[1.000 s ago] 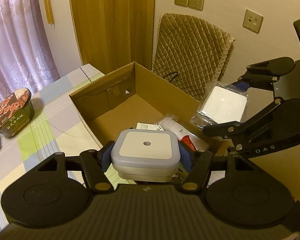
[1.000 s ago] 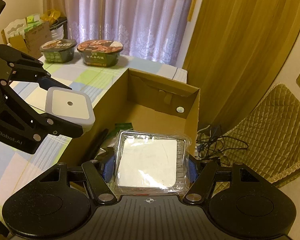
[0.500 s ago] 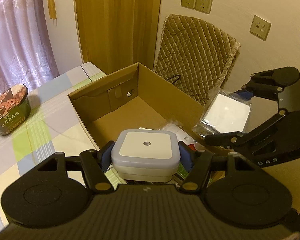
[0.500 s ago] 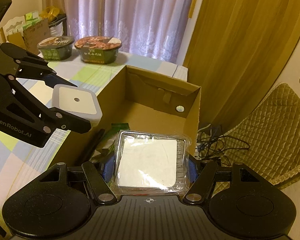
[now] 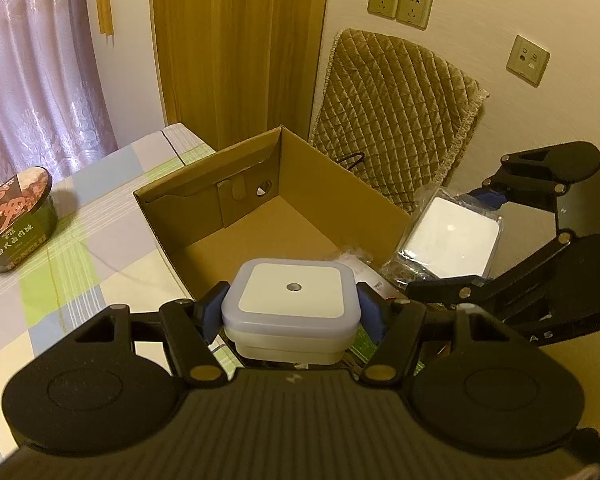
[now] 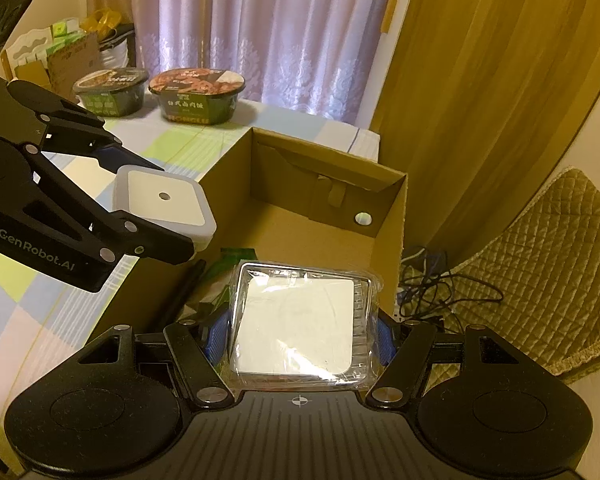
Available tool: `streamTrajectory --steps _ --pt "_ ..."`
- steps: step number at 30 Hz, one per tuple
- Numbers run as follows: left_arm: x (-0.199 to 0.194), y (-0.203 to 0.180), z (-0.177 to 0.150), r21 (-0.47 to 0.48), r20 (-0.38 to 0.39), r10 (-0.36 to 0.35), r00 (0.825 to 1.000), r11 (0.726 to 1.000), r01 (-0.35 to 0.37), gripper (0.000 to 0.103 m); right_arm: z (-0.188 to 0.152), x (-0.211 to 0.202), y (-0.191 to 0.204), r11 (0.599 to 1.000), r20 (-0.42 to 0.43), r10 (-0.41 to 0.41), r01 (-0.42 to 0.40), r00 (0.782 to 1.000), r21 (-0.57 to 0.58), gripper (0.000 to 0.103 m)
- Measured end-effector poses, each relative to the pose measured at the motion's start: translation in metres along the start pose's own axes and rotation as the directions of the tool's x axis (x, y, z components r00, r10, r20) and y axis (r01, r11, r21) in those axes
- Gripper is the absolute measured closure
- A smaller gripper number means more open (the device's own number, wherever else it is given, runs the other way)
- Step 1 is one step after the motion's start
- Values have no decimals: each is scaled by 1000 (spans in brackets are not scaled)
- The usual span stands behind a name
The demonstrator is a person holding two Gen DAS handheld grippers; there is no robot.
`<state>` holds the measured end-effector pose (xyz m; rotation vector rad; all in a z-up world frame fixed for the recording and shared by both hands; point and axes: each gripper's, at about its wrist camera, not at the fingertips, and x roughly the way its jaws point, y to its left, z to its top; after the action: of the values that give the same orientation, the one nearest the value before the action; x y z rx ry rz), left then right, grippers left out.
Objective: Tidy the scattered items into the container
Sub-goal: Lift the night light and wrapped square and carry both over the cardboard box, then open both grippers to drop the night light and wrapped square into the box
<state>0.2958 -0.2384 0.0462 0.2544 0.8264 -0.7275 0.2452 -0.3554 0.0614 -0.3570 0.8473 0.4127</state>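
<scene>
With both loads hanging over the near end of the open brown cardboard box [image 5: 284,216], this reads as the drop step. Left gripper [image 5: 291,312] jaws clenched on the square white plastic night light with a small centre sensor [image 5: 292,300], held flat just above the box's near left wall, over the checked cloth surface [image 5: 72,264] edge. Right gripper [image 6: 300,336] jaws clenched on the flat white square item in a clear plastic wrapper [image 6: 300,328], above the near right part of the box.

To do it well: carry each further in past the wall, lower close to the floor, then release one at a time so the grippers don't clash. The bare far half looks the best target; the near end already holds stuff.

Hard to make out: what lies at the near end, where a green packet [image 6: 228,264] and a dark stick-like thing [image 6: 184,292] are half covered. Wrapper glare hides any label. Two instant noodle bowls [image 6: 196,96] sit at the far edge of the surface; can't tell if they count as task items
</scene>
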Motion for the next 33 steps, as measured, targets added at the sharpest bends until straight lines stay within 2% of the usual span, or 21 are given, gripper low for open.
streamTrajectory --steps 16,17,18,19,33 --pt "7 4 4 -38 8 -12 1000 999 12 41 0 6 0 1000 -6 2 -2 1000 -3 32" --pt "6 5 4 -46 16 -18 1000 999 18 37 0 7 0 1000 -6 3 -3 1000 -3 32" --pt "5 7 4 -58 23 -23 999 998 25 22 0 7 0 1000 -7 2 -2 1000 -4 32" --pt "4 8 5 -71 29 -26 999 997 28 19 0 8 0 1000 -7 2 -2 1000 -5 32" --pt "-4 16 -6 -49 15 16 1000 999 -15 19 3 12 4 1000 -7 5 -5 1000 -12 32"
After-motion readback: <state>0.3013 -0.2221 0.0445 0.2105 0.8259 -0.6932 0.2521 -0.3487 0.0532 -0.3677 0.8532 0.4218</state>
